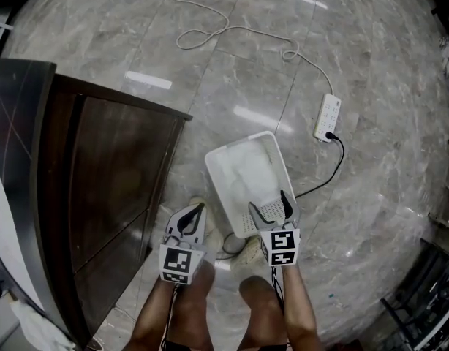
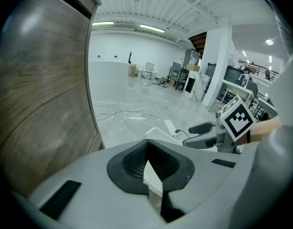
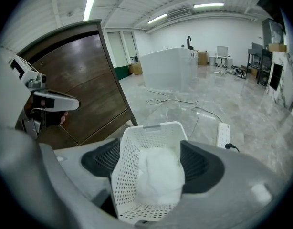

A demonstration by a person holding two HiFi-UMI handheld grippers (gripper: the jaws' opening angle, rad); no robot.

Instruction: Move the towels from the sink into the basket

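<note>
A white perforated basket [image 1: 223, 172] stands on the marble floor, just in front of the person's feet. A white towel [image 1: 255, 175] lies bunched inside it. My right gripper [image 1: 270, 206] hangs over the basket's near end, its jaws spread wide. In the right gripper view the basket [image 3: 122, 175] and the towel [image 3: 158, 180] lie below and between the two black pads [image 3: 101, 159], which touch neither. My left gripper [image 1: 191, 216] hovers to the left of the basket, jaws closed to a thin slit with nothing gripped [image 2: 149, 165].
A tall dark wooden cabinet [image 1: 115, 189] fills the left side, close to the left gripper. A white power strip [image 1: 327, 117] with its cables lies on the floor beyond the basket. The person's shoes [image 1: 243, 253] stand at the basket's near edge.
</note>
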